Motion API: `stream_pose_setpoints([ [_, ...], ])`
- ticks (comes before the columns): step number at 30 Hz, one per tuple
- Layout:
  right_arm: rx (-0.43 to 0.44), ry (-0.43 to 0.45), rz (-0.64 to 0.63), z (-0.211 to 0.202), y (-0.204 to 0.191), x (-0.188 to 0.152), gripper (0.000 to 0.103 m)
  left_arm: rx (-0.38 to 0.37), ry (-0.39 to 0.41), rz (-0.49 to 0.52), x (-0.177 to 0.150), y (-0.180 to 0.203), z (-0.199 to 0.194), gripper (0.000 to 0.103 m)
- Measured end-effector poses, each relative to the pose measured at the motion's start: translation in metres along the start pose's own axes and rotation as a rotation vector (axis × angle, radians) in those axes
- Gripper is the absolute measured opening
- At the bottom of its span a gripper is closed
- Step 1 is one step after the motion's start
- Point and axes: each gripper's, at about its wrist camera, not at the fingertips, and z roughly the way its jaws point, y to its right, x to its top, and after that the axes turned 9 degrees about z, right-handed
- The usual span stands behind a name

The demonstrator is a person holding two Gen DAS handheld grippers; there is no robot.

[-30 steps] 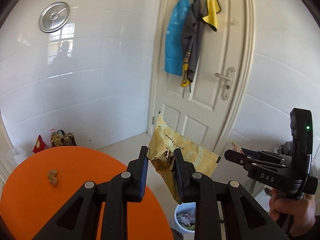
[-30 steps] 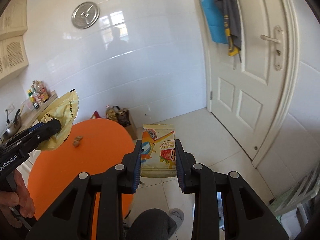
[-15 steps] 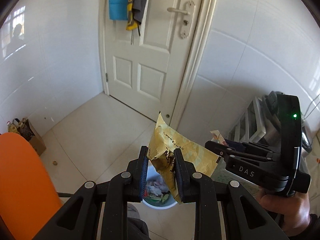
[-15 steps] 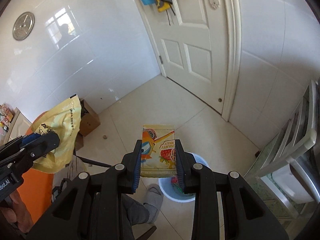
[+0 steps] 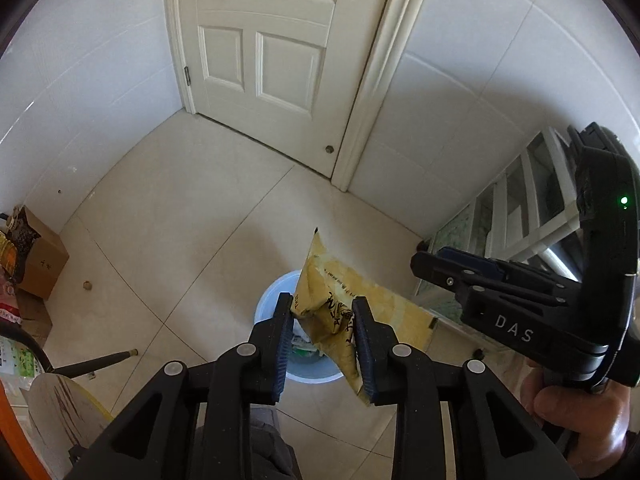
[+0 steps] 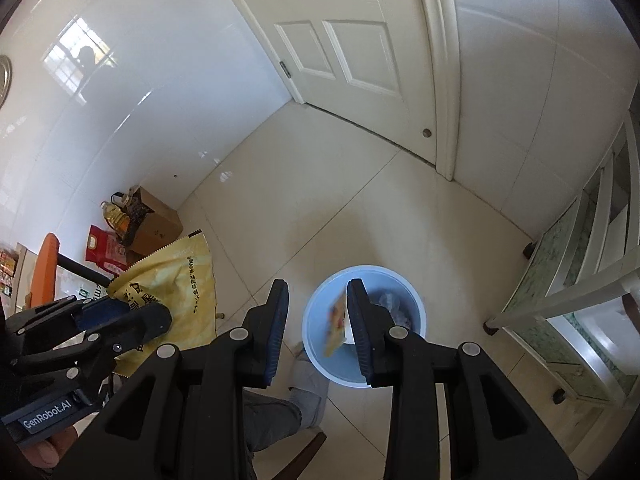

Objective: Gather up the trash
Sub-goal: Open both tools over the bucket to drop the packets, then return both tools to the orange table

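Observation:
My left gripper (image 5: 322, 312) is shut on a crumpled yellow snack bag (image 5: 352, 308) and holds it above a pale blue trash bin (image 5: 268, 304) on the floor. The bag and left gripper also show in the right wrist view (image 6: 176, 280). My right gripper (image 6: 317, 308) is open and empty, above the same bin (image 6: 408, 296). A colourful snack wrapper (image 6: 338, 324), blurred, is falling into the bin beside the right fingertip. The bin holds other trash. The right gripper shows in the left wrist view (image 5: 424, 260) at the right.
A white door (image 5: 264, 40) and tiled walls stand ahead. A cardboard box (image 6: 156, 224) with bottles and bags sits by the left wall. An orange table edge (image 6: 46, 268) and a chair are at the left. A white shelf rack (image 6: 592, 240) stands at the right.
Both grippers swung from the table toward the floor and over the bin. My right gripper opened and let go of the colourful wrapper, which drops into the bin.

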Motion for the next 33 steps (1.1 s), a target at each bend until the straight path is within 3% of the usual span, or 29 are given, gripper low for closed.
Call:
stream_pose_setpoints([
  [1, -0.004, -0.002, 0.008, 0.003, -0.001, 0.0, 0.048, -0.001, -0.015, 0.003, 0.004, -0.002, 0.004, 0.042],
  [3, -0.01, 0.0, 0.021, 0.005, 0.003, 0.001, 0.058, 0.004, -0.026, 0.005, 0.007, -0.004, 0.007, 0.067],
  [5, -0.013, 0.004, 0.031, 0.005, 0.006, 0.001, 0.072, 0.022, -0.019, 0.014, 0.01, -0.006, 0.008, 0.075],
  [7, -0.025, 0.017, 0.037, 0.003, 0.006, -0.001, 0.093, 0.037, -0.029, 0.017, 0.021, -0.007, 0.013, 0.085],
  [9, -0.039, 0.036, 0.05, 0.0, 0.008, 0.0, 0.103, 0.069, -0.023, 0.02, 0.029, -0.001, 0.017, 0.089],
  [12, -0.06, 0.043, 0.064, -0.004, 0.007, 0.0, 0.103, 0.139, -0.006, 0.025, 0.022, 0.007, 0.009, 0.096],
  [17, -0.072, 0.065, 0.056, -0.018, -0.004, -0.004, 0.103, 0.224, 0.031, 0.016, 0.015, 0.028, -0.002, 0.098],
  [27, -0.027, 0.159, -0.015, -0.074, -0.06, -0.016, 0.103, 0.241, 0.194, -0.045, -0.029, 0.035, -0.092, 0.098],
  [33, 0.028, 0.227, -0.102, -0.114, -0.118, -0.029, 0.103, 0.272, 0.3, -0.101, -0.076, 0.02, -0.158, 0.099],
])
